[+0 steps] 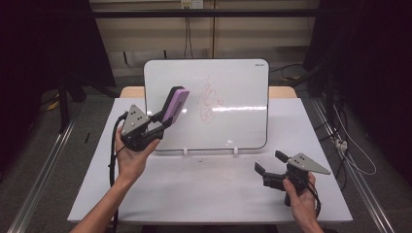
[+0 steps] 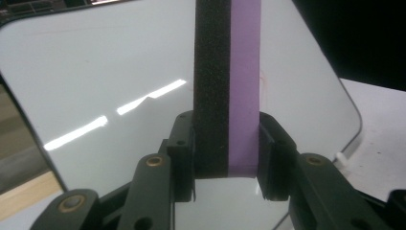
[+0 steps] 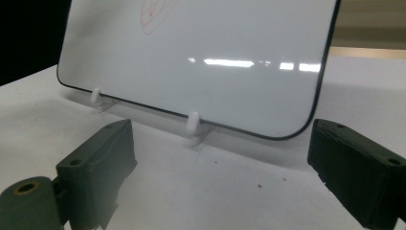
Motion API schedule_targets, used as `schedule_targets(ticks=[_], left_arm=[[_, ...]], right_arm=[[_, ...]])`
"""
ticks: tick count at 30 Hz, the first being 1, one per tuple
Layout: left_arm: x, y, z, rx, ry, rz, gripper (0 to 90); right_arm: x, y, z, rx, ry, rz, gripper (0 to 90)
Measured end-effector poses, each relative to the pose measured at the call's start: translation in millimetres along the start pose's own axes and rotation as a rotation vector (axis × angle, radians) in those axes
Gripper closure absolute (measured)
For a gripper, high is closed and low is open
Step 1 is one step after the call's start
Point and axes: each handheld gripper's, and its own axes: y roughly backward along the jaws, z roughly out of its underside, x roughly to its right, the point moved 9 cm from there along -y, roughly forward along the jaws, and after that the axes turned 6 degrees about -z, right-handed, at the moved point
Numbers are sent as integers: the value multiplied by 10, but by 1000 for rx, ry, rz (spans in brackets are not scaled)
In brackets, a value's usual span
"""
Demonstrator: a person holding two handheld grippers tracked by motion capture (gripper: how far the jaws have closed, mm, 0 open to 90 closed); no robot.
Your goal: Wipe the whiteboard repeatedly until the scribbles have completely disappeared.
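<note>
Purple-and-black whiteboard eraser [image 1: 175, 103], clamped in the left gripper [image 1: 163, 119], stands tilted before the whiteboard [image 1: 243, 121]; the red scribble [image 1: 210, 101] lies just to its right. Right gripper [image 1: 272, 162], jaws wide and empty, rests well apart on the table [image 1: 194, 194].

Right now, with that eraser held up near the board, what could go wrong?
1. The whiteboard only leans on two small white clips; a hard push from the eraser might tip or slide it.
2. The left hand-held gripper clamps the eraser at its lower end, so it could twist in the grip.
3. The red scribble may smear.
</note>
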Motion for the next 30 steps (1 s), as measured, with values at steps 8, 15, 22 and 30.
schedule_targets(ticks=[8, 15, 22, 30], left_arm=[[256, -9, 87, -7, 4, 44, 640], [440, -35, 166, -16, 0, 82, 640], [629, -69, 189, -10, 10, 109, 641], [833, -135, 151, -3, -7, 143, 641]], right_arm=[[-272, -104, -120, 19, 53, -105, 48], [-481, -289, -297, 56, 39, -180, 74], [-645, -382, -526, 132, -8, -251, 100], [-805, -512, -707, 204, -73, -333, 162]])
